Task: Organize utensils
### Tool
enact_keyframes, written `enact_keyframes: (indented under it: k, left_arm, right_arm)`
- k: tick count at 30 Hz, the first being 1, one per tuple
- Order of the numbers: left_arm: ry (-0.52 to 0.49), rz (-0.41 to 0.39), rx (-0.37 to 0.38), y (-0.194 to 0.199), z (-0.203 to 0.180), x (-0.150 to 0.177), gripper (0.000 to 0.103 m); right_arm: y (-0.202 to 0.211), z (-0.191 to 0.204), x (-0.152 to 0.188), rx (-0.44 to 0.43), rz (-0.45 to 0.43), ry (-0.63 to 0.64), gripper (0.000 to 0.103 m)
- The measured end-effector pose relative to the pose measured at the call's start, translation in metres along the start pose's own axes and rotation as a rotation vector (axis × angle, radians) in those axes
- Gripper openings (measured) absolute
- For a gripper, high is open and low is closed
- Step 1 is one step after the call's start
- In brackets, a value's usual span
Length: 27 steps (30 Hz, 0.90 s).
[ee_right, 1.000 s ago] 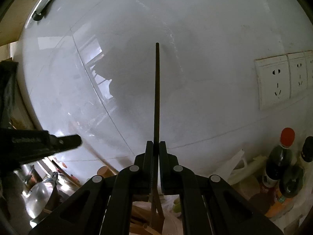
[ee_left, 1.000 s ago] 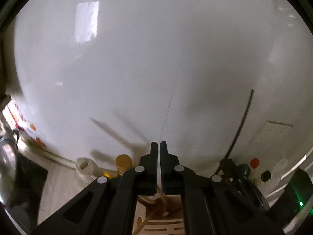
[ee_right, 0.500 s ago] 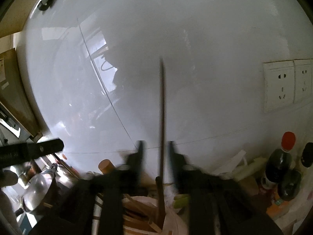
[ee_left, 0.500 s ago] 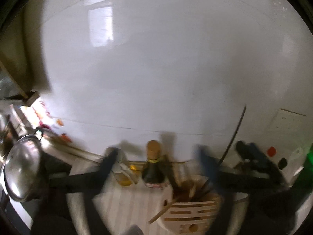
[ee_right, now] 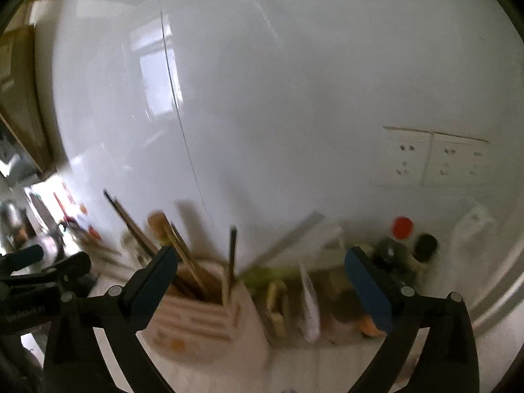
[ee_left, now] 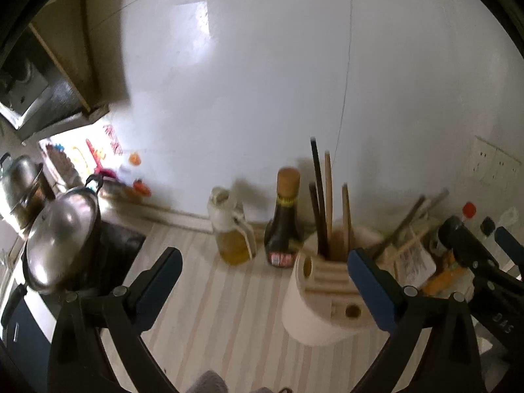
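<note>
Both grippers emptied: left gripper (ee_left: pixel 263 273) and right gripper (ee_right: pixel 260 273) clamped a second ago, now spread wide, opening, nothing between. Dark chopstick (ee_right: pixel 232 252) released, upright among other chopsticks (ee_left: pixel 327 203) inside utensil holder (ee_left: pixel 314 311). Probably one placement finished.

Blk fingers (ee_left: pixel 163 271) w/ blue pads

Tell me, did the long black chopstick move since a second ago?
Yes. The black chopstick has dropped from the right hand-held gripper, whose jaws are opening, into the utensil holder; its tip sits lower against the wall sockets.
</note>
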<state>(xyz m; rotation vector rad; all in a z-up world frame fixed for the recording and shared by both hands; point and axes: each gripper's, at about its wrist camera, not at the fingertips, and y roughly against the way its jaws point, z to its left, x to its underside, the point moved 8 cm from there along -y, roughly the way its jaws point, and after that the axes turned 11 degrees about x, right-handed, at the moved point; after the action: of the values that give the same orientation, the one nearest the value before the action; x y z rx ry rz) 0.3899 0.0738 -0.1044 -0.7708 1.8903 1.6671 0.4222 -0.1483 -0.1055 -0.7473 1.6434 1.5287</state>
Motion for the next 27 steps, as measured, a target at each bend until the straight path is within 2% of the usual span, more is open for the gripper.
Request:
enact_keyframes:
  k: [7,11,16,27]
  left_arm:
    - [-0.008,0.008,-0.017,0.030,-0.004,0.032,0.103]
    - [-0.014,0.006,-0.008,0.056,-0.007,0.046,0.103]
    - [-0.039,-0.018,0.018,0.103,-0.012,0.063,0.103]
    - [-0.095,-0.078,0.064,0.218,-0.003,0.102,0.103]
  right_arm:
    - [0.029,-0.013,0.036,0.046,0.055,0.039,0.103]
    - [0.056,-0.026,0.042,0.060,0.060,0.036,0.103]
    - [0.110,-0.034,0.048,0.096,0.035,0.023,0.103]
    - [0.263,-0.033,0.074,0.182,-0.040,-0.015,0.103]
